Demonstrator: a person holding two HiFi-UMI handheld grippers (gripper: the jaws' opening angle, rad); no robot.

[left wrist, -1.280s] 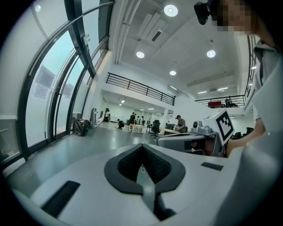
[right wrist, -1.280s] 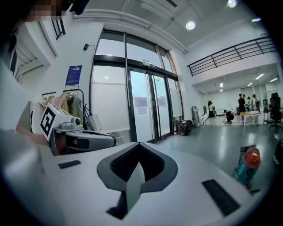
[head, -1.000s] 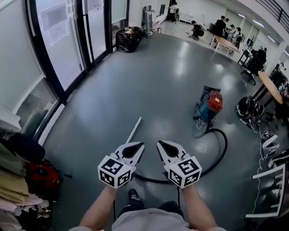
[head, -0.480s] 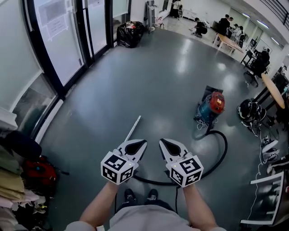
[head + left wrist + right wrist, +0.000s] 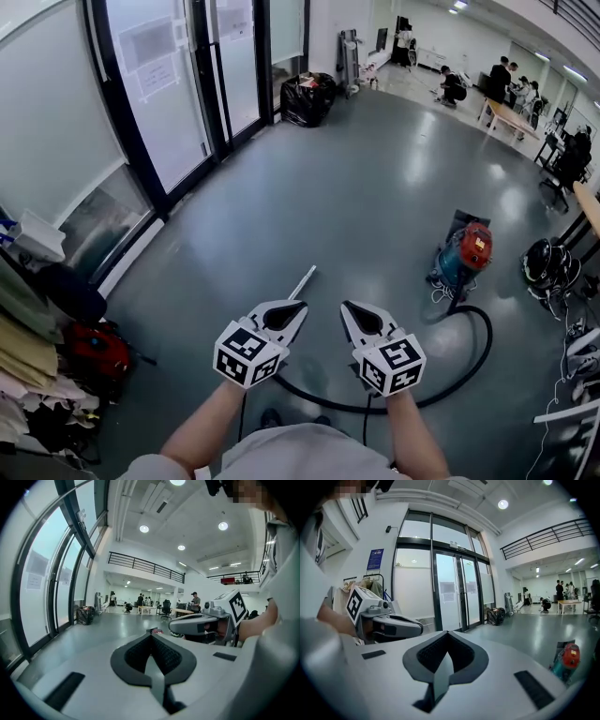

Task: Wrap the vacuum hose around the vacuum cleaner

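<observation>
A teal vacuum cleaner (image 5: 463, 260) with a red top stands on the grey floor at the right; it also shows small in the right gripper view, vacuum cleaner (image 5: 565, 661). Its black hose (image 5: 473, 361) curves across the floor from the cleaner toward my feet and ends in a silver wand (image 5: 302, 282). My left gripper (image 5: 297, 307) and right gripper (image 5: 347, 308) are held side by side at waist height, both shut with nothing between the jaws. In the left gripper view the left gripper (image 5: 151, 633) shows its pads meeting; the right gripper (image 5: 446, 635) looks the same.
Glass doors (image 5: 202, 75) line the left wall. A black rubbish bag (image 5: 310, 97) sits by them. Clothes and a red bag (image 5: 94, 349) pile at the left. Helmets (image 5: 547, 263), cables and a table lie at the right. People (image 5: 454, 84) work at the far end.
The view has shifted so the vacuum cleaner and hose sit further right and lower. Both grippers stay shut, side by side, moving along with me.
</observation>
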